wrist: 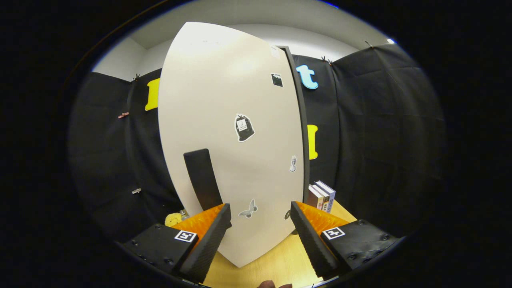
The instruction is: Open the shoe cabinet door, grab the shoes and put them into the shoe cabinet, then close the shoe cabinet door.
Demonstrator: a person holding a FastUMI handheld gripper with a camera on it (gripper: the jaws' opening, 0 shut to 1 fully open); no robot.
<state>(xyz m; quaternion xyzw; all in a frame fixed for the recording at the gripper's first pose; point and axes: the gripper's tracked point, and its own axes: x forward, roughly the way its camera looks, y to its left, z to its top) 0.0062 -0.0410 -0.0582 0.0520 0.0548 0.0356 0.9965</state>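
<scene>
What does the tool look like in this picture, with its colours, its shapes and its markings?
The tool has two fingers shaped like wedges. Each finger has a black ribbed pad on its inner face and an orange ribbed body behind it. Farther back, each finger joins a black block with small screws. Each block bears a square white tag with a black pattern. No cable can be seen.

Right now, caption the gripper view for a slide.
Open gripper faces the white cabinet door, its black handle just beyond the fingers.
</scene>
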